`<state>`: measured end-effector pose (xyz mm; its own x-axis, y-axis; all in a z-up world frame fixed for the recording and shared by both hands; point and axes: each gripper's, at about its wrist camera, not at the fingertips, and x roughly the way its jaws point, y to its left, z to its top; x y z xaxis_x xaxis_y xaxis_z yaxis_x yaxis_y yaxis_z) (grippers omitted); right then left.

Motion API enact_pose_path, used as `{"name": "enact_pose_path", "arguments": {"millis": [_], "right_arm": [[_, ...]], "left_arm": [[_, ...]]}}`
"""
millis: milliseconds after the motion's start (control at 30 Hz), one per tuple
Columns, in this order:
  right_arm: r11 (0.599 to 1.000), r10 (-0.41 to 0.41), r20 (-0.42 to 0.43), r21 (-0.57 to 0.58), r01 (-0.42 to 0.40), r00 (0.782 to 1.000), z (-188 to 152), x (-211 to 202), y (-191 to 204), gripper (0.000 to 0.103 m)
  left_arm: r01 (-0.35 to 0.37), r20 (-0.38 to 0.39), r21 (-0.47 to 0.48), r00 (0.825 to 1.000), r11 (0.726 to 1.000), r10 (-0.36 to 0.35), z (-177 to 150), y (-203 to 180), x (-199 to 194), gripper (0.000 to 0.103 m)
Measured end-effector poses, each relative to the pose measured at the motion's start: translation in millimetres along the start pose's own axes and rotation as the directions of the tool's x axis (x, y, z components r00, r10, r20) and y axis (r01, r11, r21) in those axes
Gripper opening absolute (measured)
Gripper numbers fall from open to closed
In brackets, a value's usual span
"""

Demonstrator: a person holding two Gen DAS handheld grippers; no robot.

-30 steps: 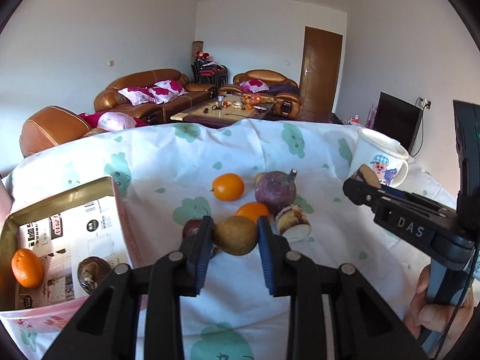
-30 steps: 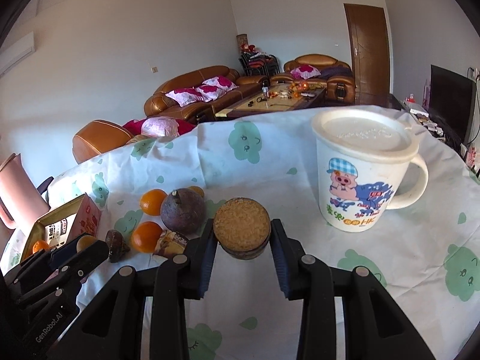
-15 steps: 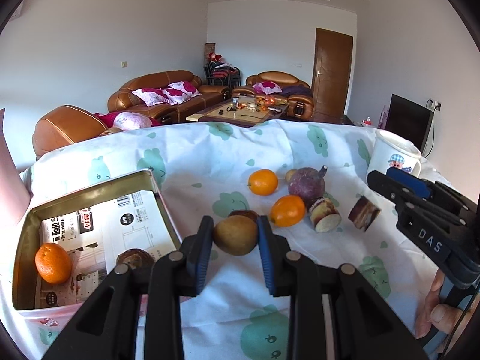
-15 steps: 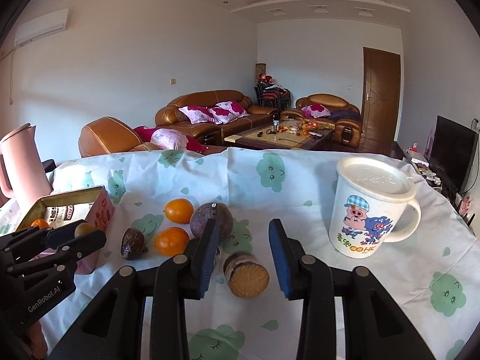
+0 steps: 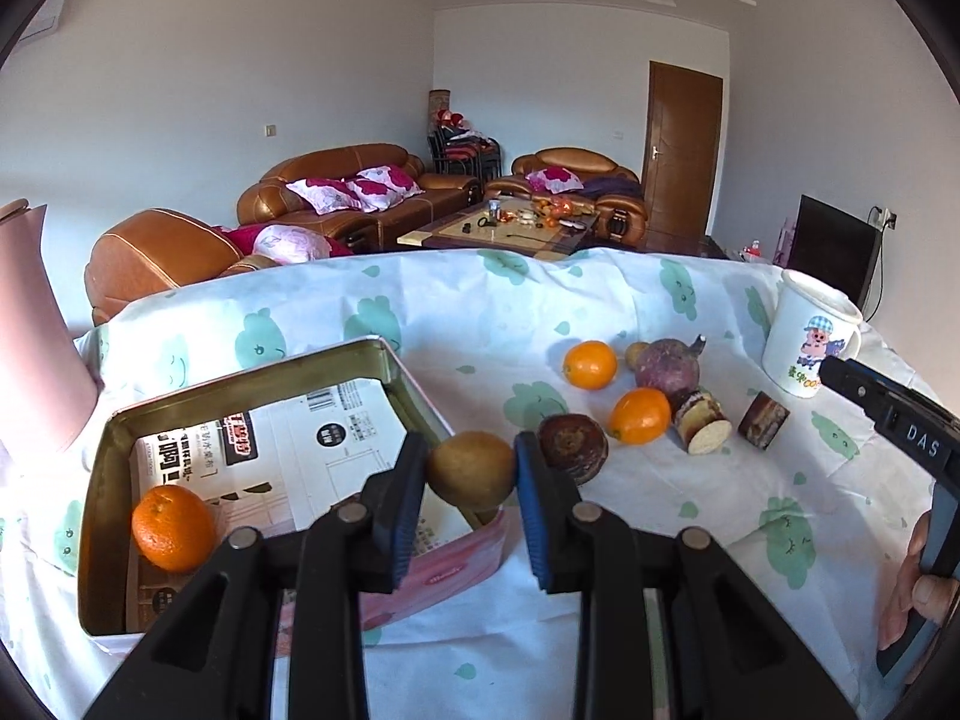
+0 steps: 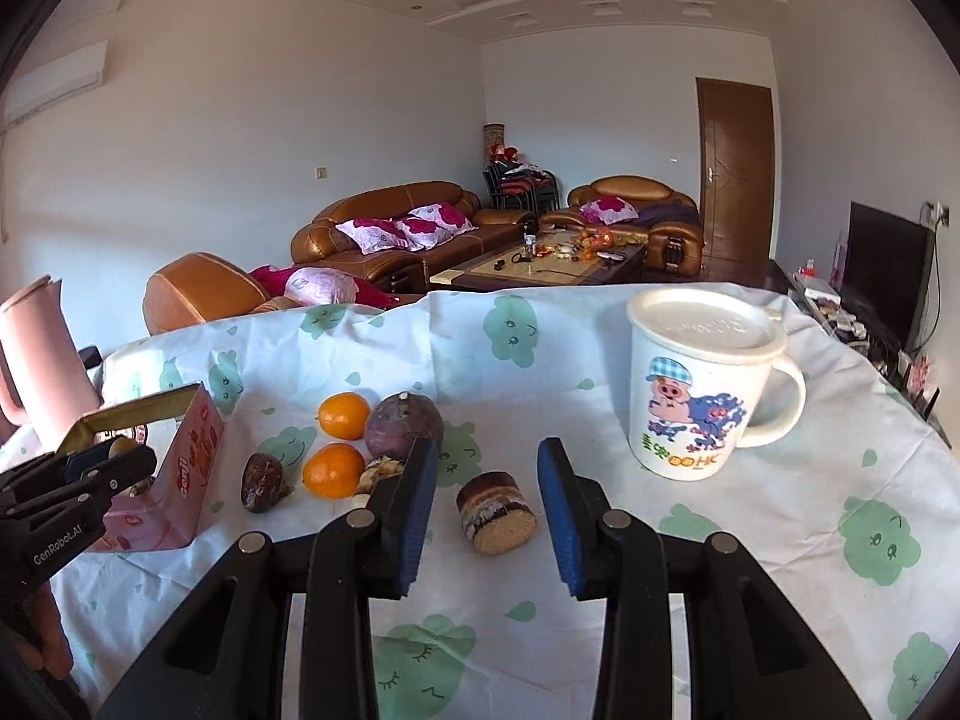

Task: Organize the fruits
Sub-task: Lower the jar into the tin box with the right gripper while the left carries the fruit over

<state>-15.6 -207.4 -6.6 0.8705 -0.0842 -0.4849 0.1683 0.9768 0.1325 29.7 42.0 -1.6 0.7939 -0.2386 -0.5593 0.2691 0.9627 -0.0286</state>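
Observation:
My left gripper [image 5: 471,474] is shut on a brown kiwi [image 5: 471,468], held just above the near right corner of the open tin box [image 5: 252,363]. An orange [image 5: 173,528] lies inside the tin. On the cloth to the right sit two oranges [image 5: 590,365] [image 5: 639,416], a purple round fruit [image 5: 667,367], a dark brown fruit [image 5: 572,449] and a cut piece [image 5: 703,423]. My right gripper [image 6: 486,468] stands open. A cut round piece [image 6: 495,513] lies on the cloth between its fingers, untouched by the pads.
A lidded cartoon mug [image 6: 702,384] stands at the right of the table. A pink kettle [image 6: 36,360] stands at the far left, behind the tin. The table's far edge drops off toward sofas and a coffee table.
My left gripper carried the kiwi leftward until the tin sits under it. The cut round piece left my right gripper's jaws and now lies on the cloth; that gripper drew back.

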Motion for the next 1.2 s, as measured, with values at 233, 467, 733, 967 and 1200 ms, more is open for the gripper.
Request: {"name": "enact_pose_path", "arguments": {"millis": [233, 467, 733, 967, 1200], "right_arm": [[0.982, 0.071, -0.107, 0.184, -0.050, 0.992, -2, 17, -36, 0.059], [1.000, 0.013, -0.288, -0.004, -0.014, 0.958, 0, 73, 2, 0.060], [0.998, -0.067, -0.316, -0.023, 0.063, 0.946, -6, 76, 1, 0.043], [0.999, 0.044, -0.099, -0.016, -0.046, 0.994, 17, 14, 49, 0.043], [0.976, 0.207, -0.069, -0.053, -0.211, 0.976, 25, 3, 132, 0.043]], "left_arm": [[0.011, -0.002, -0.011, 1.000, 1.000, -0.011, 1, 3, -3, 0.031], [-0.005, 0.005, 0.005, 1.000, 1.000, 0.005, 2, 2, -4, 0.031], [-0.008, -0.003, 0.000, 1.000, 1.000, 0.008, 3, 6, -1, 0.031], [-0.034, 0.030, -0.016, 0.999, 0.999, 0.034, 8, 21, -9, 0.031], [-0.099, 0.018, -0.079, 0.995, 0.992, 0.101, 13, 66, -8, 0.031]]}}
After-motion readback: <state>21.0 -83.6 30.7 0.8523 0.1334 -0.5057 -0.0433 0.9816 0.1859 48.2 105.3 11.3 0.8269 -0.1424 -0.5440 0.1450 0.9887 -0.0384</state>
